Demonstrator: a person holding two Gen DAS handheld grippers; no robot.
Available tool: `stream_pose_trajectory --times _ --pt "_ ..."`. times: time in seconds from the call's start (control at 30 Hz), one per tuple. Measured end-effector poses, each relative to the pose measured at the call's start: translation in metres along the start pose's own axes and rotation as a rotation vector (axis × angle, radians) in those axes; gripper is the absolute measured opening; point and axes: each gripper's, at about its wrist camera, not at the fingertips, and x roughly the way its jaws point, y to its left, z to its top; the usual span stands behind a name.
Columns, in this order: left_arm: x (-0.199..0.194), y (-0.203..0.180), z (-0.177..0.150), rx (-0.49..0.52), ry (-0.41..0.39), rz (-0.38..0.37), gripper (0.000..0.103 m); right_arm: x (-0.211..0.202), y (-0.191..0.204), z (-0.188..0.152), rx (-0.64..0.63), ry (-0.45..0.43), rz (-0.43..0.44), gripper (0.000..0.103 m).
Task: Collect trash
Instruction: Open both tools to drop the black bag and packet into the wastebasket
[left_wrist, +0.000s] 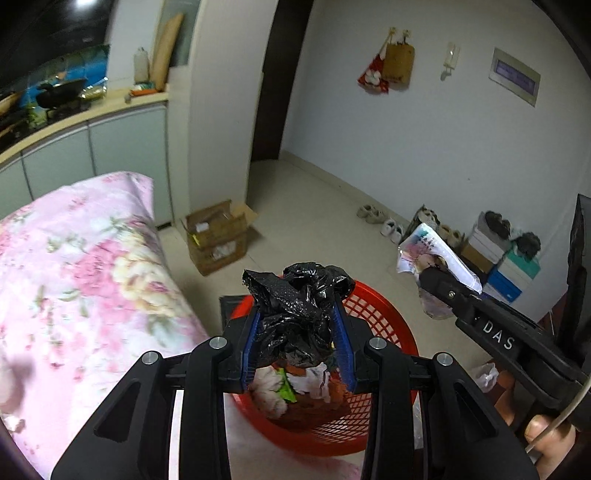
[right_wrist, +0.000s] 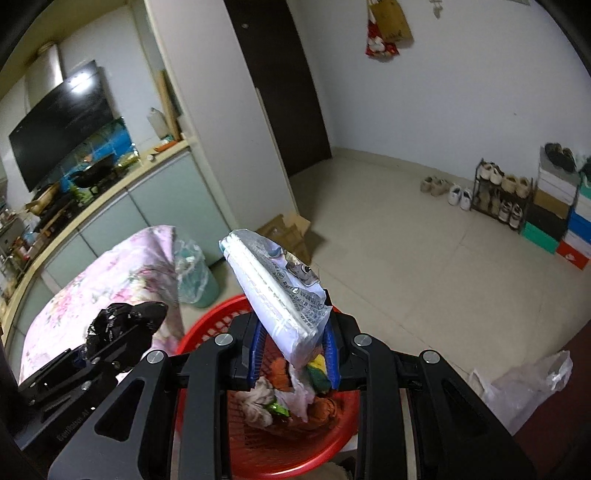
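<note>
A red mesh basket (left_wrist: 384, 317) (right_wrist: 207, 332) sits on the floor, holding crumpled paper, tissue and wrappers. Directly above it, my left gripper (left_wrist: 297, 314) is shut on a crumpled black plastic bag (left_wrist: 295, 295), which bulges out past the blue pads. That bag (right_wrist: 110, 321) shows at the left in the right wrist view. My right gripper (right_wrist: 293, 339) is shut on a flattened white printed wrapper (right_wrist: 273, 280) that sticks up and to the left, over the basket's far side. The same wrapper (left_wrist: 432, 254) and gripper appear at the right in the left wrist view.
A pink floral cover (left_wrist: 74, 280) lies to the left of the basket. An open cardboard box (left_wrist: 218, 236) stands behind it. A clear plastic bag (right_wrist: 524, 384) lies on the floor at right. Shoes, a shoe rack (right_wrist: 502, 195) and stacked boxes line the far wall.
</note>
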Motion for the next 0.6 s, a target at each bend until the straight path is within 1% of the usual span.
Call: stream_pose_trajectory --times 0.17,0.27,0.33,0.37,0.4,0.5,0.6 --pt "0.023 -0.006 -0.007 -0.01 0.049 -0.051 0.035 0.014 -0.007 -0.004 0.022 0.045 -0.009 0.027" --pt "0.031 -0.008 -0.011 -0.004 0.065 -0.05 0.038 0.021 -0.008 -0.006 0.027 0.069 -0.018 0.029" --pt "0.033 -0.01 -0.014 0.004 0.068 -0.046 0.043 0.022 -0.009 -0.007 0.032 0.083 -0.015 0.04" --pt "0.032 -0.011 -0.015 0.007 0.064 -0.043 0.049 0.023 -0.011 -0.007 0.039 0.084 -0.015 0.049" --pt "0.031 -0.011 -0.016 0.007 0.056 -0.043 0.057 0.023 -0.012 -0.007 0.048 0.083 -0.014 0.052" --pt "0.023 -0.01 -0.015 -0.003 0.021 -0.04 0.069 0.021 -0.015 -0.005 0.058 0.078 -0.005 0.054" --pt "0.015 -0.01 -0.014 -0.001 0.005 -0.022 0.072 0.017 -0.016 -0.002 0.06 0.068 0.002 0.054"
